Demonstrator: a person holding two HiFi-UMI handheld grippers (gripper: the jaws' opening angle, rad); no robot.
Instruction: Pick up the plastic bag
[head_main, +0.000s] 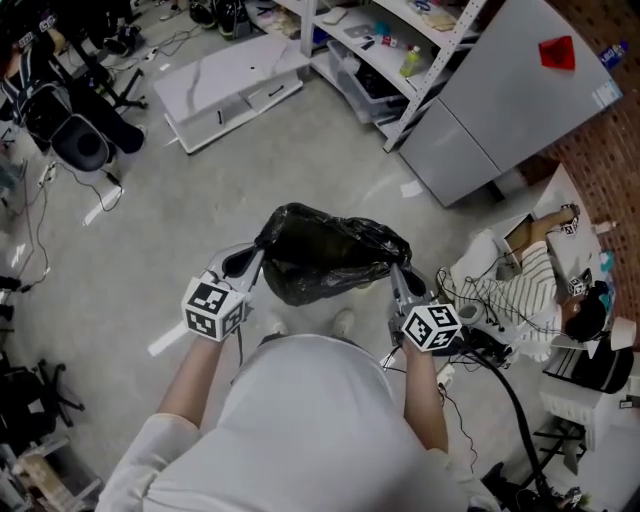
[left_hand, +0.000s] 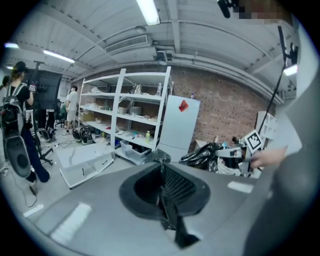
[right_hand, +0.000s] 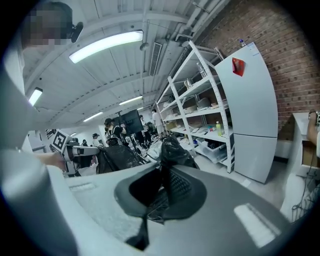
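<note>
the person stands over a grey concrete floor. the black plastic bag hangs in the middle of the head view, held up clear of the floor and stretched between the two tools. the left gripper sits at the bag's left edge. in the left gripper view its claw is pressed together on a crumpled strip of the black film, which trails out from between the pads toward the bottom of the frame. the right gripper is at the bag's right edge. in the right gripper view its claw is pinched tight on another bunch of the bag, which bulges up just past the tips. a white shelf rack and a grey cabinet with a red sticker stand at the upper right of the head view. a white flat panel lies on the floor at the upper left, and a brick wall runs down the right edge.
</note>
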